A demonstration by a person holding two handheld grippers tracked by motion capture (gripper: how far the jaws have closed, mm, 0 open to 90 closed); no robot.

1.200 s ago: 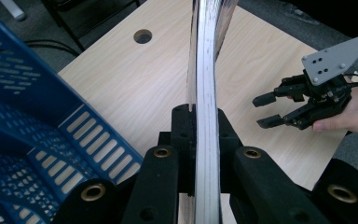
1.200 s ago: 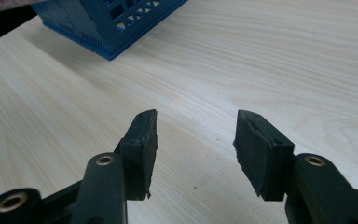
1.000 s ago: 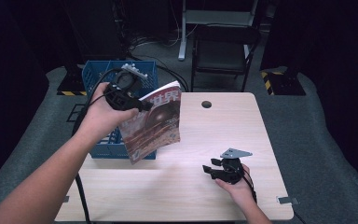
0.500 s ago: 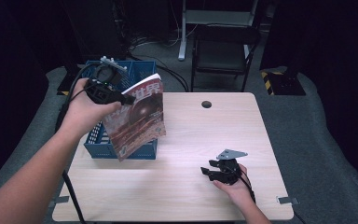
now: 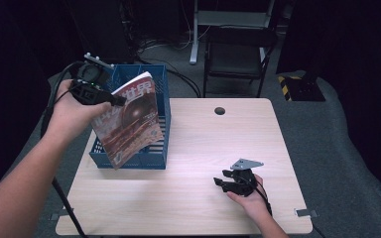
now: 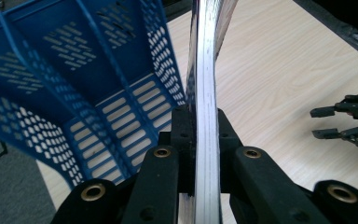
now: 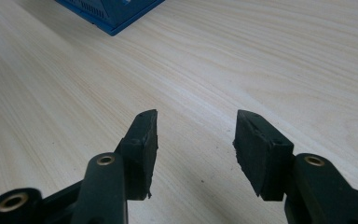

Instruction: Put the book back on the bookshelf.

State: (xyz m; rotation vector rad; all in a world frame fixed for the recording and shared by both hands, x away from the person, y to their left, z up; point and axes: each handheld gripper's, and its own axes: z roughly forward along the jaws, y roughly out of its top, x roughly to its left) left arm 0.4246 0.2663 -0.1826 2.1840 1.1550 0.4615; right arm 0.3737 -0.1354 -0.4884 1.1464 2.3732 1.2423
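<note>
From above, the left gripper (image 5: pixel 113 100) pinches a magazine (image 5: pixel 129 121) by its top edge, hanging it over the blue basket (image 5: pixel 163 94) at the table's (image 5: pixel 203 144) left side. The right gripper (image 5: pixel 223 182) rests on the table near the front, jaws apart.

In the left gripper view, both jaws clamp the magazine (image 6: pixel 205 93) edge-on, possibly above the basket's (image 6: pixel 51 84) right compartment.

In the right gripper view, the right gripper (image 7: pixel 196 135) gapes wide over bare wood, holding nothing.

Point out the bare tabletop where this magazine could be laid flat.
Bare wood runs from the blue basket rightward to the table edge, and along the near edge beside the right gripper. The far-left corner is crowded: basket, with the left gripper holding the magazine there.
</note>
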